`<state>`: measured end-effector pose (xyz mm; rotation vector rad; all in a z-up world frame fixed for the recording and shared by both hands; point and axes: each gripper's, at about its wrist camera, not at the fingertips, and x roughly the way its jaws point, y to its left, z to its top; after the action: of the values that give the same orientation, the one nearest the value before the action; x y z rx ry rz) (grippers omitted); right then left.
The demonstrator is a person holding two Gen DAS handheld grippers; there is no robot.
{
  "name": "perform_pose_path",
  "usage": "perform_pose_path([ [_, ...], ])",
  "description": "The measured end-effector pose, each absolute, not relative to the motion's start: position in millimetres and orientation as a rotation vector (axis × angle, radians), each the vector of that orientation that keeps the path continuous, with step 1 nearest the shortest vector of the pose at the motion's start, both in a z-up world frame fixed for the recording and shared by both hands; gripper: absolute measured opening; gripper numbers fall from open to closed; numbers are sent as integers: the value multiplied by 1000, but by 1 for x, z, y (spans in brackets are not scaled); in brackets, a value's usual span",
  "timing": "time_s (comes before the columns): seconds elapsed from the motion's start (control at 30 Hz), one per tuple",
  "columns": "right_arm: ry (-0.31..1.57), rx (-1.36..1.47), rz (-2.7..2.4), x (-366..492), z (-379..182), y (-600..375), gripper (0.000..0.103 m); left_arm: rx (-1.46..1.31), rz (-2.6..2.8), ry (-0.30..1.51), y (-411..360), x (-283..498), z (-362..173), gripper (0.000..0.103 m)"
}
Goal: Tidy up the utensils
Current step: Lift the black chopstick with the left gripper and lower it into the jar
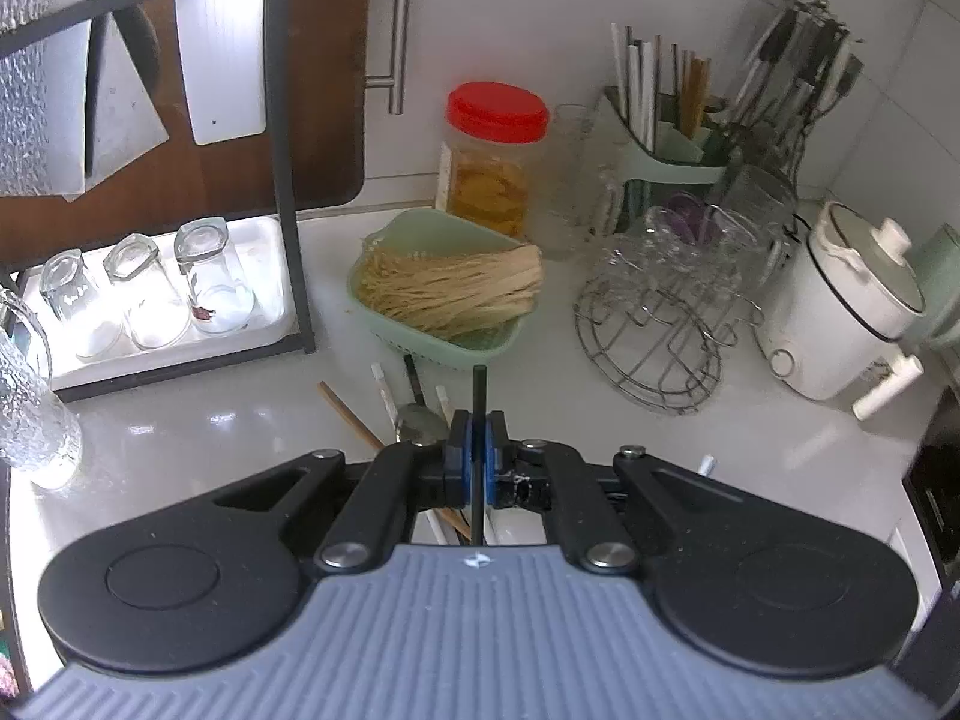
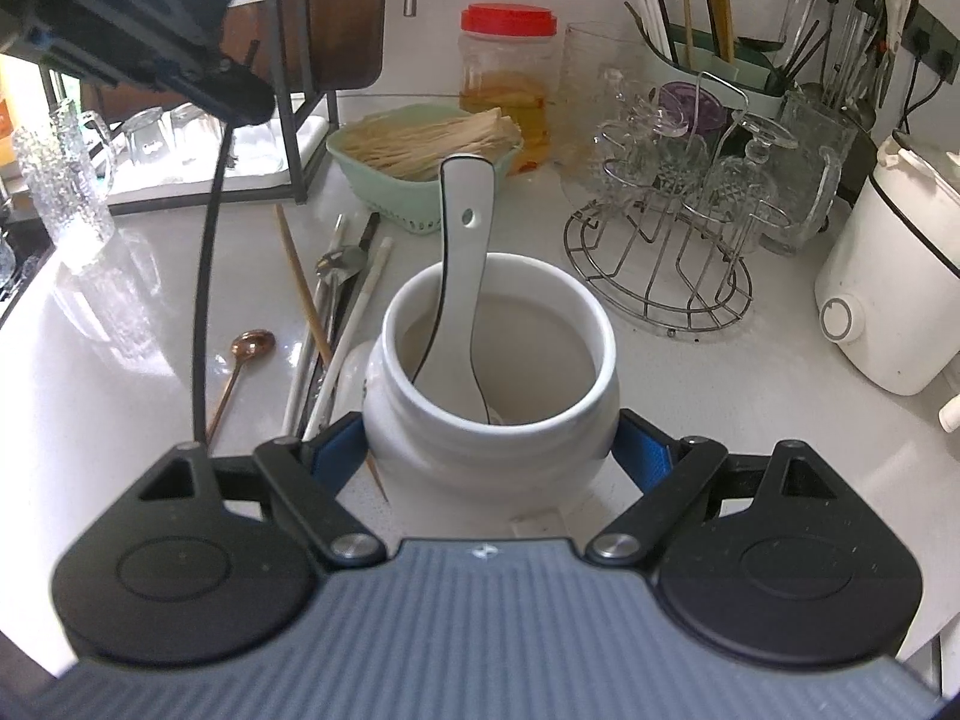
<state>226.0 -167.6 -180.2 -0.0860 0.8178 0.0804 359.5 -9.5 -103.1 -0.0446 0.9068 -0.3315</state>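
Note:
My left gripper (image 1: 478, 421) is shut on a thin black chopstick (image 1: 479, 387), held above the counter. In the right wrist view that chopstick (image 2: 201, 300) hangs down from the left gripper (image 2: 249, 102) at the upper left. My right gripper (image 2: 489, 450) is shut on a white ceramic jar (image 2: 498, 276) that stands on the counter. A white spoon (image 2: 465, 210) leans inside the jar. Loose chopsticks (image 2: 354, 324), a metal spoon (image 2: 341, 258) and a copper spoon (image 2: 252, 343) lie on the counter left of the jar. The same pile (image 1: 414, 420) shows partly under the left gripper.
A green utensil holder (image 2: 708, 75) with chopsticks stands at the back right. Behind the jar sit a green basket (image 2: 384, 186) of noodles and a red-lidded jar (image 2: 507, 60). A wire glass rack (image 2: 660, 240), a white cooker (image 2: 888, 276) and a tray of glasses (image 1: 150, 294) surround the area.

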Motion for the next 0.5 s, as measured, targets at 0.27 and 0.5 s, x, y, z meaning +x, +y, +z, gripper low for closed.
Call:
perform_pose_path([
  [0.27, 803, -96, 102, 228, -182, -168, 90, -35, -382, 908, -11, 342, -86, 5],
  [0.5, 792, -105, 115, 228, -182, -167, 90, -42, -432, 873, -15, 324, -61, 5],
])
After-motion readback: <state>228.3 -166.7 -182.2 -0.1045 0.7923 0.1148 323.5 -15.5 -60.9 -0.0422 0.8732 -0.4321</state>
